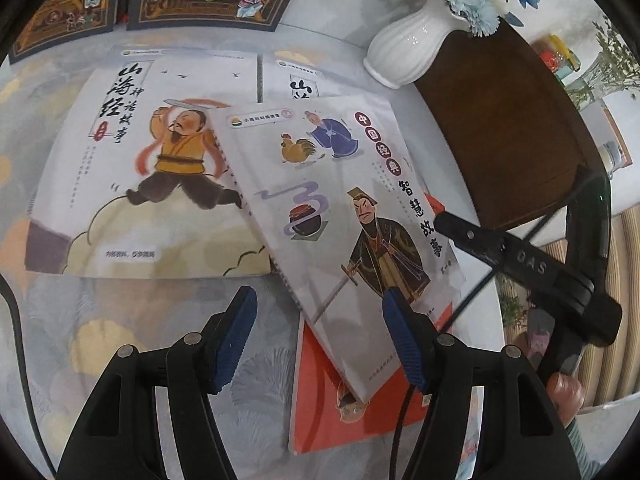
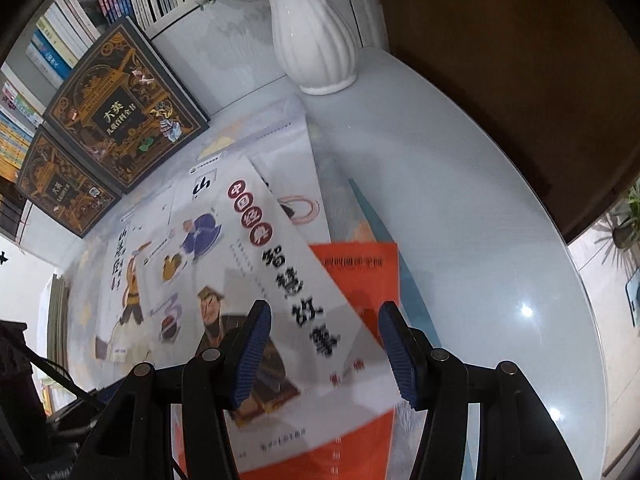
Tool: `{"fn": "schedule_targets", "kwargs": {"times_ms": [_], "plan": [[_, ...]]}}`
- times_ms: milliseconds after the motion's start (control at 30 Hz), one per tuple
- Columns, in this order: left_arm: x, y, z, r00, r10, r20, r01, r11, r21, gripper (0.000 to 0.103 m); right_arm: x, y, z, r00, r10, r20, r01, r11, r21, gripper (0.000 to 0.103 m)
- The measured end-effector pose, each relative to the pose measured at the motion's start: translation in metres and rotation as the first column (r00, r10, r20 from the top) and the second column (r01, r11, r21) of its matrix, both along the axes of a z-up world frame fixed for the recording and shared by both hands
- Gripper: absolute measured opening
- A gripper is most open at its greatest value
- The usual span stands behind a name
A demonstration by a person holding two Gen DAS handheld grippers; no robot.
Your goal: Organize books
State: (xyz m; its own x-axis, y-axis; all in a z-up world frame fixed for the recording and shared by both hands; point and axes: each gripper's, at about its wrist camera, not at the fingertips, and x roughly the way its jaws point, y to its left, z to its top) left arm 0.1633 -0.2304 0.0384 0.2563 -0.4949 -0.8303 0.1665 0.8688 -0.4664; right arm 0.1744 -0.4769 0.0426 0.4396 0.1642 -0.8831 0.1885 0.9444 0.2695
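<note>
The thin, floppy wisdom-story book (image 1: 340,216), probably slippery on the red book (image 1: 340,412), wants an edge pinch near 5 o'clock; left gripper (image 1: 320,340) and right gripper (image 2: 324,356) hover open, empty.

Both views are fairly dim with soft, even indoor light and a cool cast. In the right wrist view small white glints sit on the glossy surface (image 2: 480,240), and the near white book (image 2: 280,280) is smeared by motion blur, its characters unreadable. The left wrist view is sharper. Fisheye bending curves straight edges, and black vignette fills the corners of both.
</note>
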Motion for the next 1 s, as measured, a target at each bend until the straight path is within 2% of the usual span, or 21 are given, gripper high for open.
{"fn": "schedule_targets", "kwargs": {"times_ms": [67,200,300,400,500,667,733,867,1000], "plan": [[0.003,-0.002,-0.004,1.0,-0.002,-0.012,0.002,1.0,-0.003,0.063,0.008,0.002,-0.008,0.999,0.021,-0.032,-0.02,0.999,0.026,0.057],[0.003,-0.001,-0.01,0.999,-0.002,-0.034,0.001,0.999,-0.032,0.063,0.007,0.017,-0.008,0.996,0.085,-0.026,-0.087,0.995,-0.049,0.059],[-0.001,-0.001,-0.009,0.999,-0.016,-0.034,0.015,0.999,-0.046,0.063,-0.004,0.028,-0.007,0.991,0.132,-0.026,-0.133,0.989,-0.058,0.059],[-0.012,0.001,-0.002,1.0,-0.021,-0.002,0.021,1.0,-0.017,0.063,-0.017,0.039,-0.008,0.987,0.158,-0.038,-0.16,0.985,-0.057,0.061],[-0.026,0.009,0.003,1.0,-0.026,-0.002,0.025,0.999,-0.035,0.063,-0.031,0.05,-0.01,0.983,0.177,-0.048,-0.18,0.981,-0.075,0.063],[-0.065,0.029,0.017,0.999,-0.022,0.047,0.021,1.0,0.013,0.063,-0.06,0.068,-0.011,0.977,0.2,-0.076,-0.201,0.98,0.001,0.064],[-0.083,0.046,0.017,0.999,0.01,0.042,-0.011,1.0,0.024,0.063,-0.072,0.084,-0.012,0.97,0.228,-0.08,-0.227,0.974,0.024,0.064],[-0.107,0.094,0.012,0.991,0.132,0.007,-0.133,0.991,0.031,0.063,-0.087,0.127,-0.015,0.946,0.315,-0.08,-0.31,0.948,0.069,0.064],[-0.126,0.147,0.009,0.965,0.261,-0.009,-0.26,0.965,0.045,0.063,-0.102,0.182,-0.014,0.903,0.425,-0.06,-0.419,0.903,0.092,0.065]]}}
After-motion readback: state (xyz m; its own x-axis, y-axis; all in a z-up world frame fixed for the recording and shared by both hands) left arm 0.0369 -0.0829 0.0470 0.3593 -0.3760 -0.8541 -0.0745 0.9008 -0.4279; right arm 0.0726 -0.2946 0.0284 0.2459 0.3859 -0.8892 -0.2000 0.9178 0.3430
